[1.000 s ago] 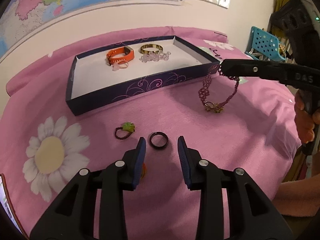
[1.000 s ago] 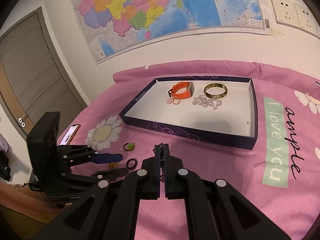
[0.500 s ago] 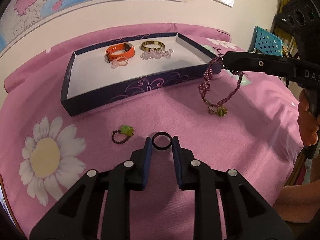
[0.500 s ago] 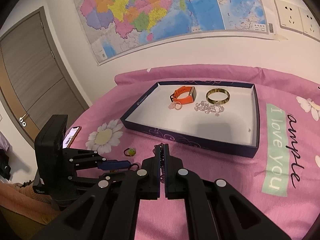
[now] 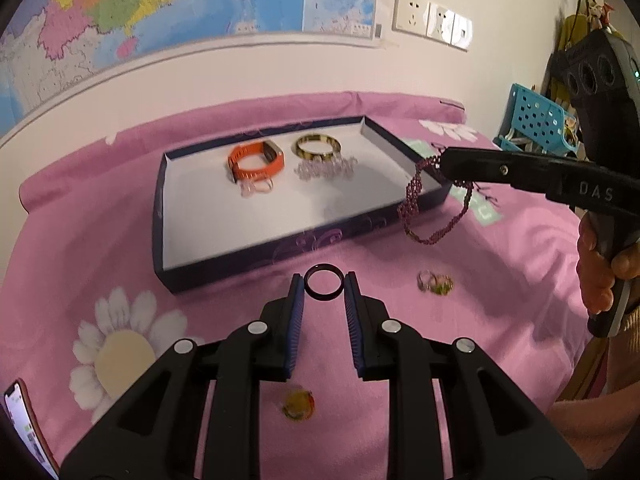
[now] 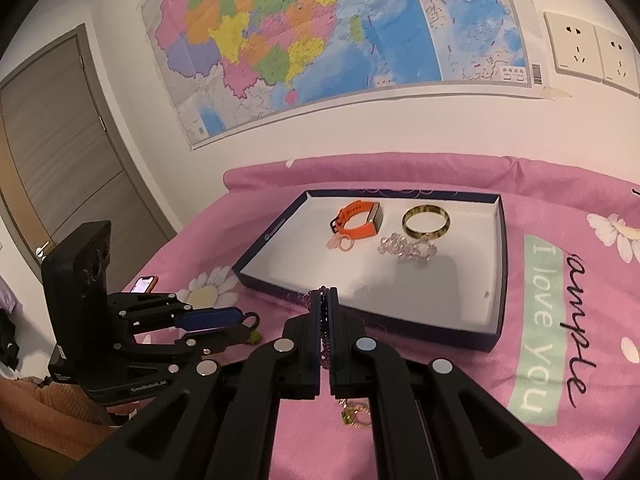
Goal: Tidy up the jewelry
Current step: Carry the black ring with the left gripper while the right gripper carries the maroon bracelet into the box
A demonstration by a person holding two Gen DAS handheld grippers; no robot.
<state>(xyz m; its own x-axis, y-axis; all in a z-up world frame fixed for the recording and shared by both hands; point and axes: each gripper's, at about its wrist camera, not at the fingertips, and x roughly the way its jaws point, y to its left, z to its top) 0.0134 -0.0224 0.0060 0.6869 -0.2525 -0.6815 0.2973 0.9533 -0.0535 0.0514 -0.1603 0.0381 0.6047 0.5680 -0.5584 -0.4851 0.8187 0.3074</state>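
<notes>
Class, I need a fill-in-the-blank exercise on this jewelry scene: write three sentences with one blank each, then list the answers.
1. The left gripper is shut on a black ____.
2. The right gripper dangles a purple beaded ____ near the box.
3. The watch band inside the box is coloured ____.

Answers: ring; bracelet; orange
</notes>
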